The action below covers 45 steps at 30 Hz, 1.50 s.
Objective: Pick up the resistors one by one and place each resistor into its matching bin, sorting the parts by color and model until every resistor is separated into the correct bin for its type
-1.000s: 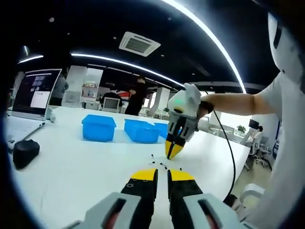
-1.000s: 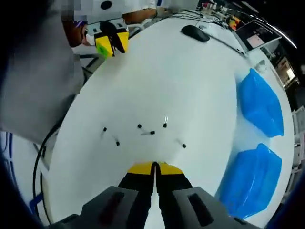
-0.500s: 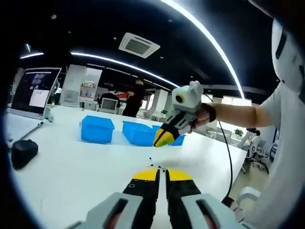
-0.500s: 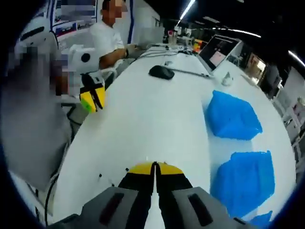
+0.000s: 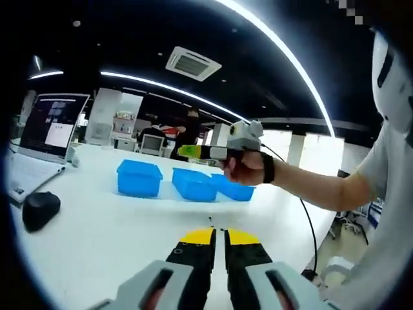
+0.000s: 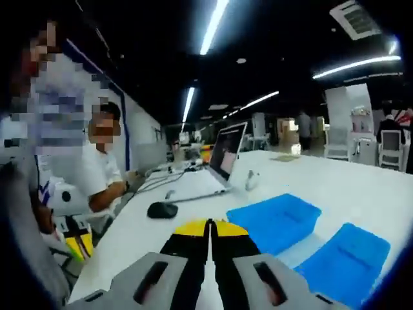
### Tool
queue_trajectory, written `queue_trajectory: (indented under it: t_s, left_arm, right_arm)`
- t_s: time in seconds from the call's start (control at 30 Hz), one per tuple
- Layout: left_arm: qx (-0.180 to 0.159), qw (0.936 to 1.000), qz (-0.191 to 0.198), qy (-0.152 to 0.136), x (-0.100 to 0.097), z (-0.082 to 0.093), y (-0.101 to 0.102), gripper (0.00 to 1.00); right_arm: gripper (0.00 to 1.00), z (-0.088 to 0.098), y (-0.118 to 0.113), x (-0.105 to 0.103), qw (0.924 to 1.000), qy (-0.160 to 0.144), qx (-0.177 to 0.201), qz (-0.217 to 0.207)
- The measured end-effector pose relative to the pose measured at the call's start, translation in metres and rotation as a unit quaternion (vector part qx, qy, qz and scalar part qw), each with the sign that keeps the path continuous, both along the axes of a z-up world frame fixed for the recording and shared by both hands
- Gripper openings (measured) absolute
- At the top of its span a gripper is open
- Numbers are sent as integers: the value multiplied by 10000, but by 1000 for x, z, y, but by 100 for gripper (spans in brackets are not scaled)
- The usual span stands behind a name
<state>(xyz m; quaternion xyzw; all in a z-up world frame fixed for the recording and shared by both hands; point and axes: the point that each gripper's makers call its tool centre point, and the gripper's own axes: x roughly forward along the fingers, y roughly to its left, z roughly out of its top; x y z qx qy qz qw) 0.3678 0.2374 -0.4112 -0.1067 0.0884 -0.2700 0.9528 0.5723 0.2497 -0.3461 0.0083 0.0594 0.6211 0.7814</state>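
In the left gripper view, the left gripper [image 5: 219, 237] sits at bottom centre with its jaws pressed together, empty, and tiny resistors [image 5: 212, 221] lie on the white table [image 5: 103, 226] just above its tips. The right gripper [image 5: 188, 152] hangs mid-frame above three blue bins [image 5: 139, 178]. In its own view the right gripper [image 6: 210, 229] has its jaws closed; whether they pinch a resistor cannot be told.

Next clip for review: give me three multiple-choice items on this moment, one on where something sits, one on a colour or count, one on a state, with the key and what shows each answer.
1. In the left gripper view, the computer mouse lies:
A. inside a bin
B. on the white table, near the laptop
C. on the laptop

2. The bins are:
A. blue
B. red
C. grey

3. The right gripper has its jaws:
A. wide apart
B. closed together
C. clamped on a mouse

Key: 1 B, the mouse rests on bare tabletop below the laptop. 2 A, every bin is blue. 3 B, the yellow tips meet with no visible gap.
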Motion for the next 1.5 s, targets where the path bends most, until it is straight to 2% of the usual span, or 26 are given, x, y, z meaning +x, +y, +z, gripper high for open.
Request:
queue_trajectory:
  t_s: [0.03, 0.1, 0.3, 0.4, 0.43, 0.57, 0.67, 1.03, 1.23, 1.3, 1.4, 1.47, 1.5]
  left_arm:
    - [9, 10000, -4, 5, 0, 1, 2, 9]
    - [-11, 10000, -19, 55, -1, 0, 3, 8]
    - [-12, 10000, 52, 32, 1, 1, 8, 8]
    - [-56, 10000, 70, 32, 0, 2, 10, 8]
    - [-69, 9999, 75, 30, -1, 3, 11, 8]
    - [-105, 9998, 158, 6, -4, 5, 16, 8]
    - [-80, 9998, 192, 20, -3, 3, 18, 8]
    - [-43, 9999, 114, 18, -1, 2, 11, 9]
    - [-10, 9999, 109, 36, -1, -2, 7, 9]
    - [0, 9999, 117, 65, -1, -4, 7, 9]
    - [13, 9999, 123, 73, -2, -5, 6, 9]
    - [5, 9999, 118, 59, -3, -4, 5, 9]
    - [5, 9999, 107, 57, -3, -4, 4, 9]
  right_arm:
    - [5, 2, 6, 9, 9998, 22, 114, -130]
    - [5, -1, 16, 22, 9996, 15, 113, -272]
    - [5, -7, 44, 54, 9974, -310, -118, -642]
    - [6, -14, 49, 65, 9970, -219, -194, -712]
    - [8, -17, 49, 70, 9965, -204, -193, -786]
    - [39, -31, 44, 93, 9921, -285, -375, -1162]
    - [33, -33, 37, 98, 9920, -165, -339, -1203]
    - [28, -14, 17, 88, 9923, -391, -344, -1126]
    - [27, -6, 12, 78, 9930, -525, -497, -933]
    - [27, -5, 11, 69, 9935, -608, -640, -717]
    - [26, -6, 11, 49, 9900, -929, -1020, -302]
    - [24, -10, 10, 34, 9848, -1138, -1311, 87]
    - [24, -14, 8, 24, 9782, -1332, -1561, 329]
